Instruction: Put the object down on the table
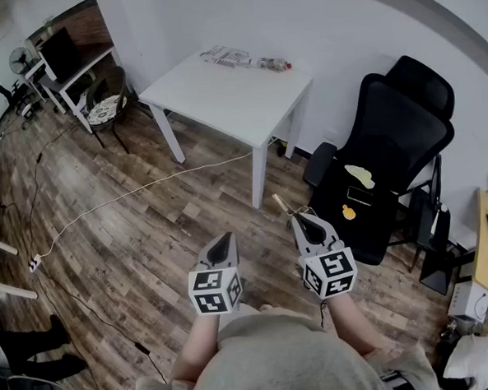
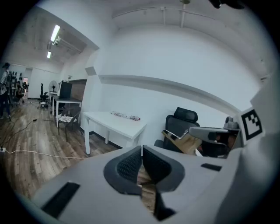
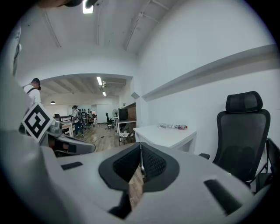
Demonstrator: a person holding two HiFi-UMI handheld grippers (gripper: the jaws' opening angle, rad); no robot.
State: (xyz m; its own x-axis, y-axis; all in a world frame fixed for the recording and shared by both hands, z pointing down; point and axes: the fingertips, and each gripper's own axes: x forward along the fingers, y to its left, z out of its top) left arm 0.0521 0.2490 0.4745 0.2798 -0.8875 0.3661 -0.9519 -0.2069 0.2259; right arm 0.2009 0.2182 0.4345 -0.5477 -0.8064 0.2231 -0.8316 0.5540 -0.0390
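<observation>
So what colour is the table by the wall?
White. The table shows best in the head view.

head view: even, soft light, colours flat. white table (image 1: pixel 229 88) is brightest, no glare; faint shadow under it on the wood floor (image 1: pixel 130 213). heavy fisheye, walls bend twd the edges. left gripper view: strip light (image 2: pixel 54 33) glows top left, pale wall washed out, black vignette round the frame. left gripper (image 2: pixel 142 151) & right gripper (image 3: pixel 140 151) sit close to lens, slightly soft.
</observation>
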